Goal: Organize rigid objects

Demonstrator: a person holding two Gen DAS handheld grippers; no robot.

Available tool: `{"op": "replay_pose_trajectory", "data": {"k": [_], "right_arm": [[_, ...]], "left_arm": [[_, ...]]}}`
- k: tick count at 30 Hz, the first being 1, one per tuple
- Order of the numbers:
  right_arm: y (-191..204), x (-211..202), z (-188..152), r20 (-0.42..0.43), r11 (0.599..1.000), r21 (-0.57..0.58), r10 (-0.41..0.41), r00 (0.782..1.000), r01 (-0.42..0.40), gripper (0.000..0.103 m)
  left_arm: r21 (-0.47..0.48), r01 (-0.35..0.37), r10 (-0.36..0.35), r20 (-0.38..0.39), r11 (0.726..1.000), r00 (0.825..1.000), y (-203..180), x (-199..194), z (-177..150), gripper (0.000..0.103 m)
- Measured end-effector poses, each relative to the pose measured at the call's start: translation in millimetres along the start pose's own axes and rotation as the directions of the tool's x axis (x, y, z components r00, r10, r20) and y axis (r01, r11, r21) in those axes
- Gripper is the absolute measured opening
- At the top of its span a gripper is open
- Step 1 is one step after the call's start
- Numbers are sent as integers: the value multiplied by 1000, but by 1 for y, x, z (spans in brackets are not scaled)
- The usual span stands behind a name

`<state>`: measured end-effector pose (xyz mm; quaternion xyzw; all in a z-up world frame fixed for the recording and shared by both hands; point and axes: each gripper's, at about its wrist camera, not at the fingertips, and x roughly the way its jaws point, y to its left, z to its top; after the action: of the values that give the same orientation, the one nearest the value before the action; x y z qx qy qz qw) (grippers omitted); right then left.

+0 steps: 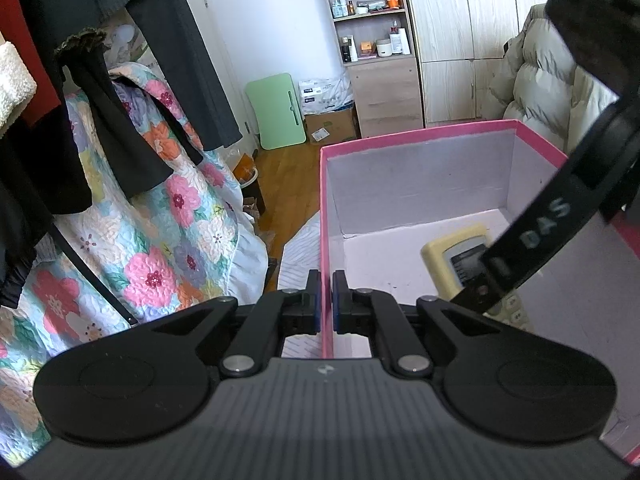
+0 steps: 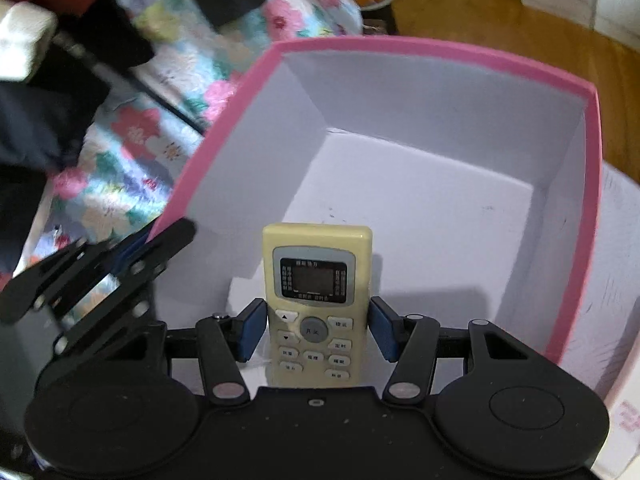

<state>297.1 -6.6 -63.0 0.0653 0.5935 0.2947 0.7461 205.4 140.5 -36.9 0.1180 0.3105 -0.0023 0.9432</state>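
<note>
A pink box [image 1: 420,136] with a white inside stands open; it also shows in the right wrist view [image 2: 440,46]. My left gripper [image 1: 326,300] is shut on the box's left wall, one finger outside and one inside. It also shows in the right wrist view [image 2: 132,252]. My right gripper [image 2: 316,330] reaches into the box. A cream remote control [image 2: 316,300] sits between its blue pads [image 2: 252,332], which stand slightly apart from its sides. The remote also shows in the left wrist view [image 1: 456,260], low inside the box, partly hidden by the right gripper's arm [image 1: 560,208].
A floral quilt [image 1: 160,220] with dark clothes [image 1: 100,120] lies left of the box. Beyond are a wooden floor [image 1: 292,176], a green board [image 1: 280,110], a shelf unit [image 1: 372,40], a wardrobe [image 1: 460,40] and a padded jacket [image 1: 540,80].
</note>
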Motion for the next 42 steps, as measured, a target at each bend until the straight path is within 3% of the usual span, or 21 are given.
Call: {"op": "replay_pose_trajectory", "data": {"k": [5,9,12,14,18,28,34,42], "right_arm": [[1,-6,-7,41,999,15,42,998,-43,62],[5,-39,-22,102,995,-62,85,991,-79,62],[4,-72,-42,194,987,-142,99,976,-72,63],[4,-94,-60,297,978,-207,81,951,-19,64],[-12,-129,-91,376,966,-229,-24,926,118,65],[-103,-155,-142,367,945,-24,-294,882,325,65],[-130,-146,-157,390,964,67,-262,883,256,65],[-125,-125,-134,407,947,3,-295,865,321,71]], "left_arm": [[-10,16,-17,-36,1000,999,2,2,4,4],[40,32,-30,-63,999,998,1,3,8,4],[29,65,-62,-101,997,993,7,5,13,4],[-1,89,-88,-129,996,988,12,8,17,4],[-3,78,-78,-135,997,988,11,10,22,4],[-38,-1,-2,-70,999,998,3,7,17,4],[-19,-32,31,-64,999,998,-3,7,17,4],[4,-49,49,-61,999,997,-7,8,17,5]]}}
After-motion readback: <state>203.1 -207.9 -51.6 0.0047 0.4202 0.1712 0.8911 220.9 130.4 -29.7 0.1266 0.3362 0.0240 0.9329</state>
